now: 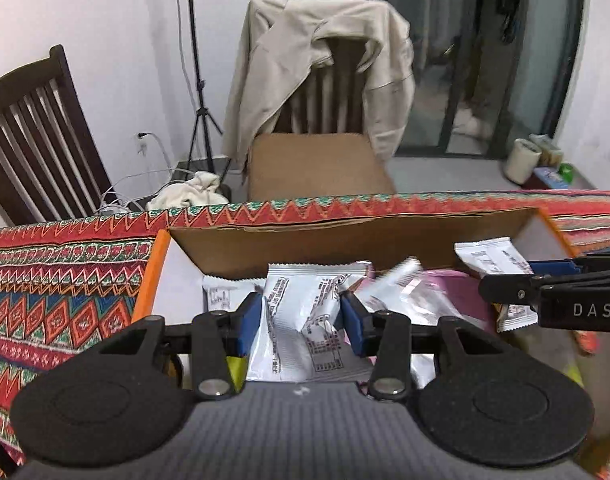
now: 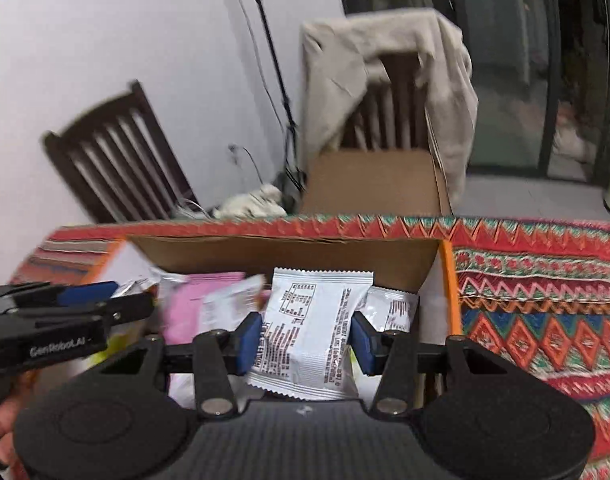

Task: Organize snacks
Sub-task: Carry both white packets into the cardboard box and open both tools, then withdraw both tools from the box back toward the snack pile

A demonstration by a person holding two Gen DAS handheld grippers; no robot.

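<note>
Open cardboard box with orange rim and white side walls [image 1: 157, 268], set on the table under a red patterned woven cloth [image 1: 57, 280], close along the table's far edge. Brown inner back wall upright, a flap edge along its top. Inside, a loose heap of snack packets: white foil sachets with black print, a pink packet [image 1: 457, 300] near the middle, a further white sachet [image 1: 489, 256] leaning against the back wall toward the box's right side, another small one [image 1: 221, 292] by the left wall. Something yellow low in the box, too hidden to name.

Left gripper [image 1: 301, 320], black with blue pads, clamped on a white foil snack packet [image 1: 301, 304], pads pressing both its side edges, packet crumpled between them and held above the heap in the box's left half.

Right gripper [image 2: 307, 338], same build, clamped on a second white foil snack packet with black print [image 2: 313, 320], packet upright and nearly flat, pads tight against both sides, above the right half of the box, close to the orange right rim [image 2: 451, 292]. Another white sachet [image 2: 393, 308] just behind it against the right wall.

Each gripper visible at the edge of the other's view, side by side over the box. Part of a hand [image 2: 1, 432] at the lower left corner of the right wrist view.

Beyond the far table edge: dark wooden slatted chair [image 1: 33, 132], second chair draped with a beige jacket [image 1: 317, 60], black tripod stand [image 1: 197, 80] by the white wall.
</note>
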